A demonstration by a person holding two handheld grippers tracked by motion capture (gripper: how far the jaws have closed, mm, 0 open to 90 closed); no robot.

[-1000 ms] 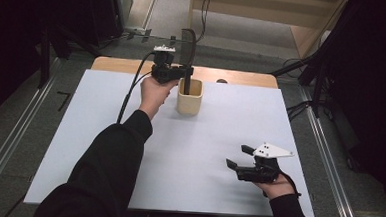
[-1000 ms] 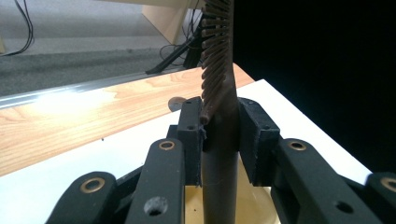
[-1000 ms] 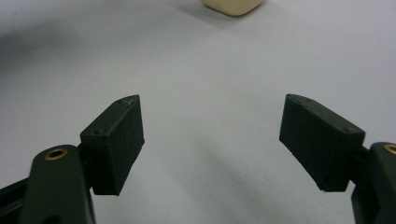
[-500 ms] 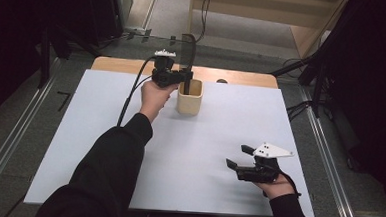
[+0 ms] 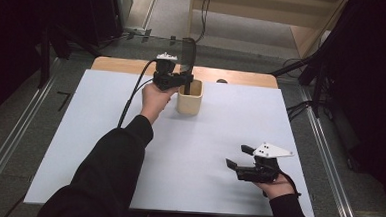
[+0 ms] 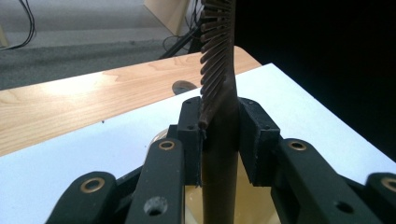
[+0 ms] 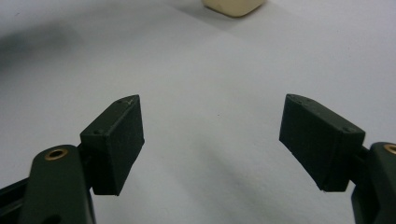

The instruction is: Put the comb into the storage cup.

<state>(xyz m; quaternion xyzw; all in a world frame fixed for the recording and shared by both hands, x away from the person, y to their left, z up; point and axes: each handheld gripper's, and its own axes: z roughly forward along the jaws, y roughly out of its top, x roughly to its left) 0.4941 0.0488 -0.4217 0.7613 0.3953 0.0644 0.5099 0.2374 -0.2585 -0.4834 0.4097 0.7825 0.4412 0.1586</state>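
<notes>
The left gripper (image 5: 181,80) is clamping the comb (image 6: 219,70) upright over the far cup (image 5: 189,97), aligned for insertion. The right gripper (image 5: 239,157) is resting wide, empty, near right.

One comb (image 6: 218,70), one cup (image 5: 189,97), two grippers

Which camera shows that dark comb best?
The left gripper view: the comb stands upright close up, teeth plain, its handle pinched between the left tongs over the cream cup. The high view shows it small and dim above the cup. The right gripper view catches just the cup's base.
</notes>
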